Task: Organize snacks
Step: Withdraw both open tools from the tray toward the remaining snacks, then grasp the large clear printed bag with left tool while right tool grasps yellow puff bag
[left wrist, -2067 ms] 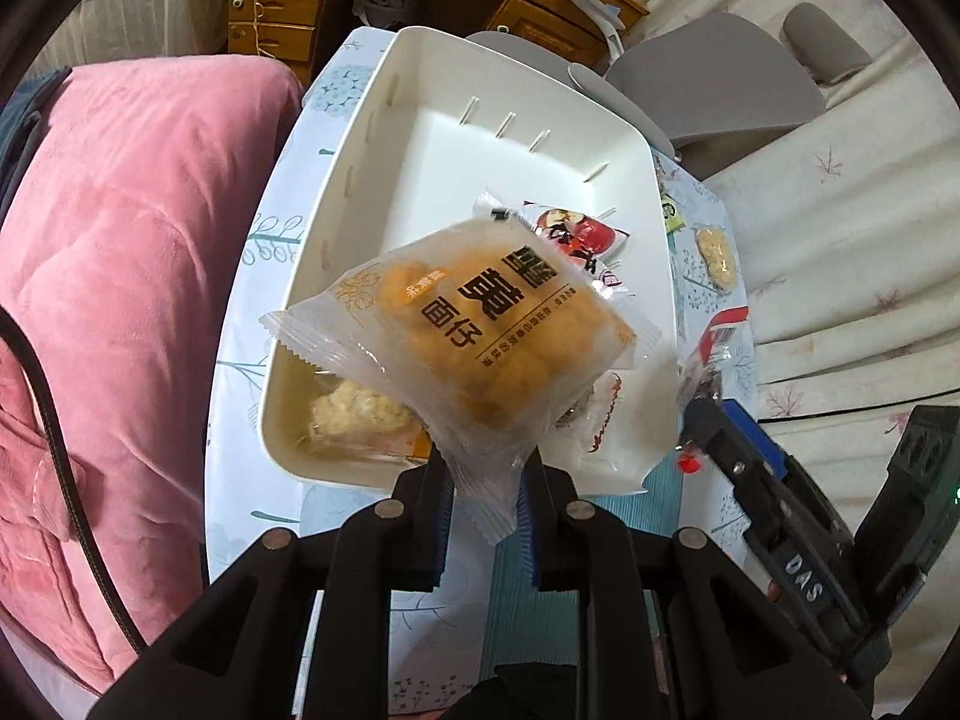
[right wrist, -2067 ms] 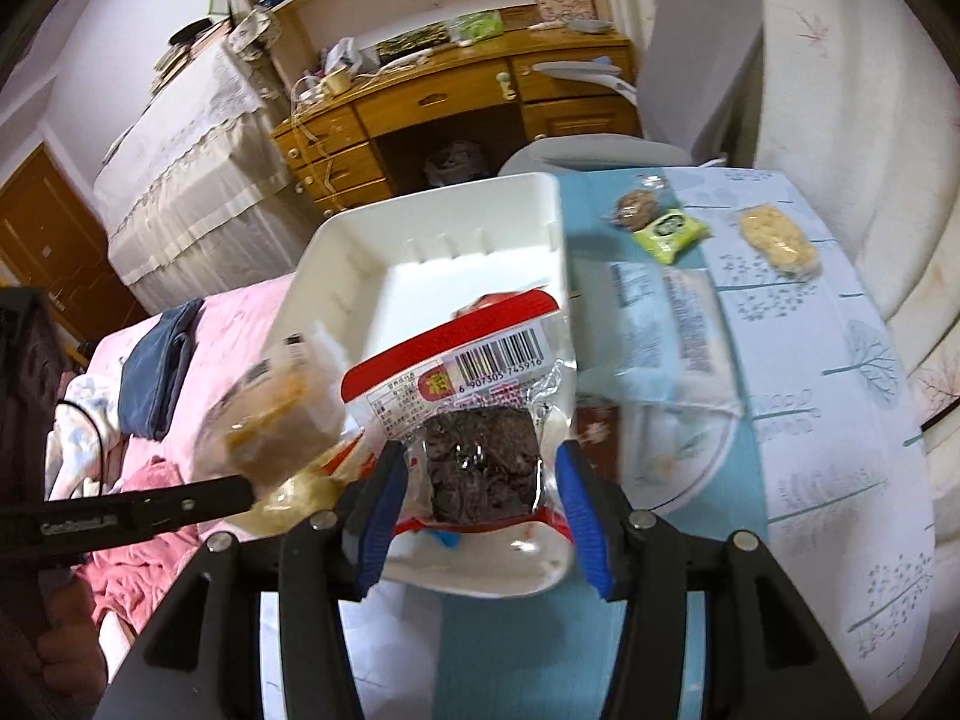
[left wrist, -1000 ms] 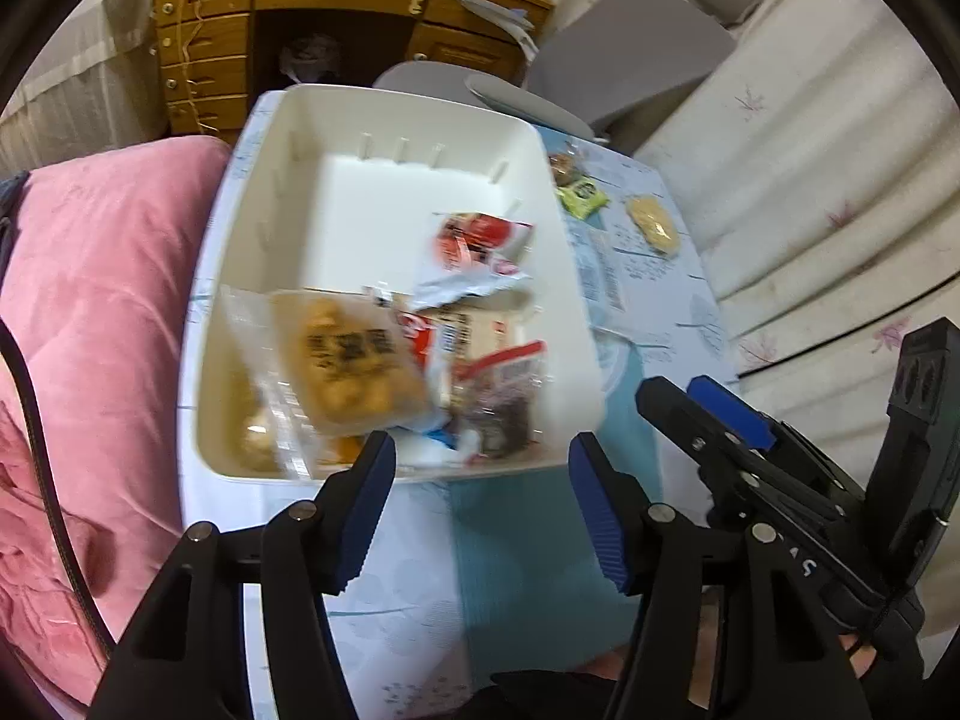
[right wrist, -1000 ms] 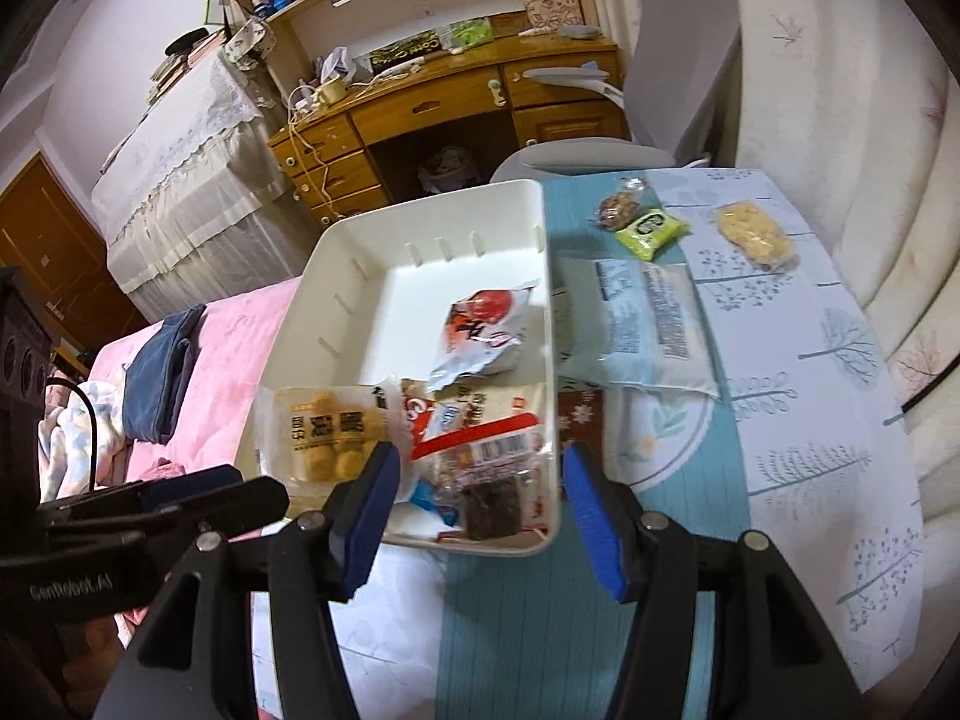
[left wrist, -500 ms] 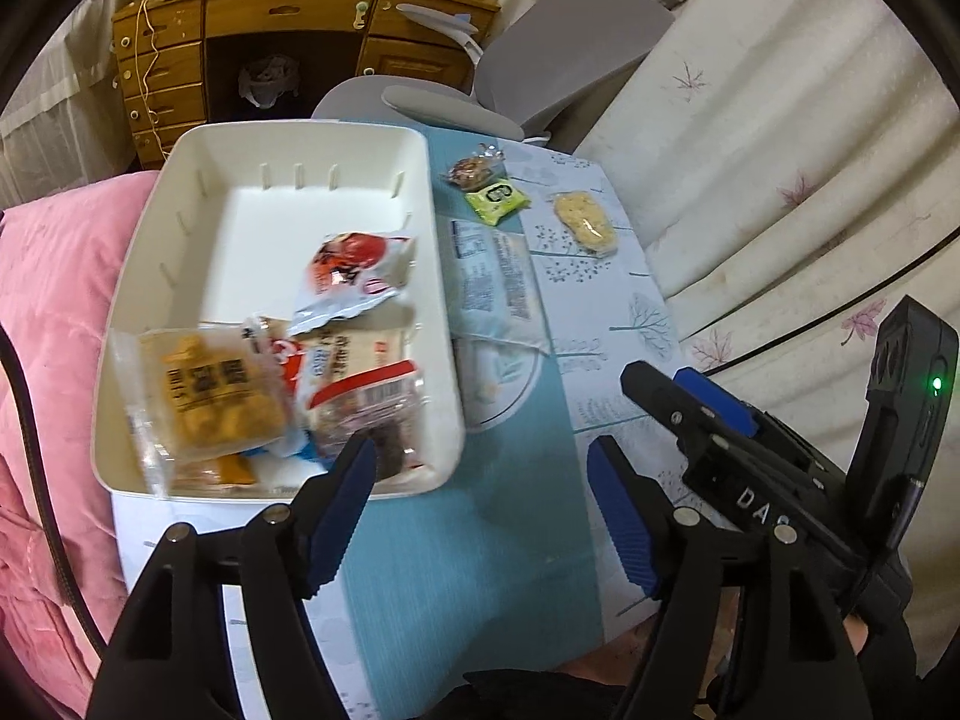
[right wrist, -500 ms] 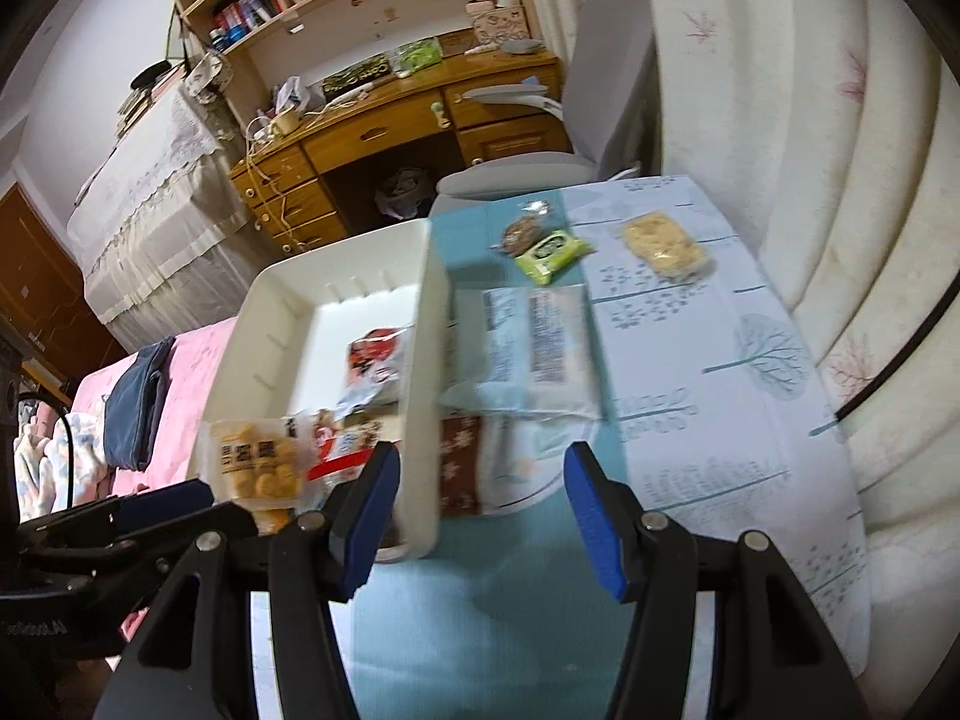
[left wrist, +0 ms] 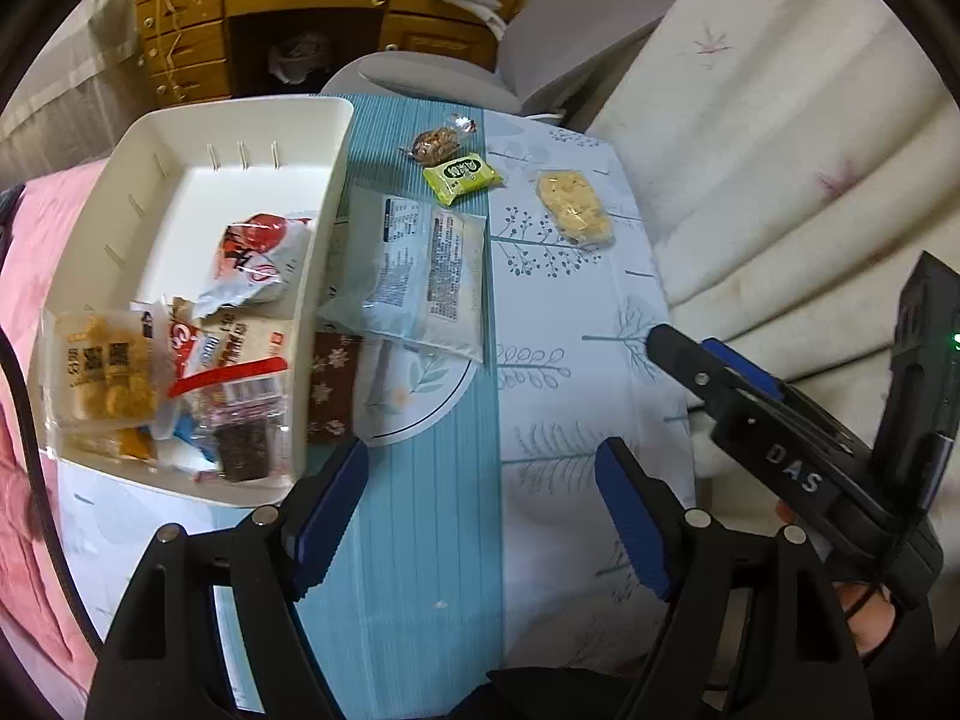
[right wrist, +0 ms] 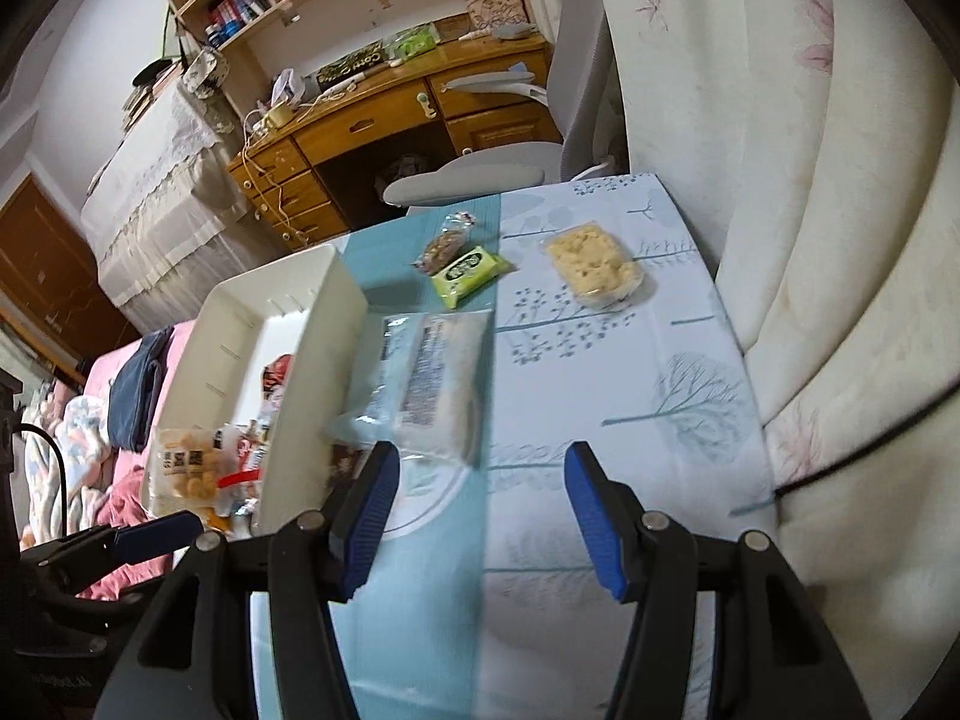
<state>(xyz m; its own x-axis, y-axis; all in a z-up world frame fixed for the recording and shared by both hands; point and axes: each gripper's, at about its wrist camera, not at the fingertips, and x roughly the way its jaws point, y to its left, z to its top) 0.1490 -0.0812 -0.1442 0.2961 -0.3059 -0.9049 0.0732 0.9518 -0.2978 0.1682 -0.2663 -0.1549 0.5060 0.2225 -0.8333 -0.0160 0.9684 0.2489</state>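
A white bin (left wrist: 180,180) (right wrist: 312,324) on the table's left holds several snack packs, among them a yellow pastry pack (left wrist: 105,369) and a red-and-white pack (left wrist: 258,258). Loose on the cloth beside it lie a large clear bag (left wrist: 420,276) (right wrist: 426,378), a brown packet (left wrist: 333,384), a green packet (left wrist: 462,177) (right wrist: 471,273), a nut bar (left wrist: 438,141) and a pale cake (left wrist: 573,210) (right wrist: 594,264). My left gripper (left wrist: 480,516) hovers over bare cloth right of the bin, its jaws opening and empty. My right gripper (right wrist: 480,516) stands open, empty, near the clear bag.
A pink blanket (left wrist: 24,360) lies left of the table. A grey chair (right wrist: 510,162) and a wooden desk (right wrist: 372,120) stand beyond the far edge. A cream quilted curtain (right wrist: 810,240) bounds the right side. The right gripper's body (left wrist: 810,450) crosses the left wrist view.
Both grippers let their packs go into the bin and swung right, away from it, over the open cloth. The left jaws have spread wider.
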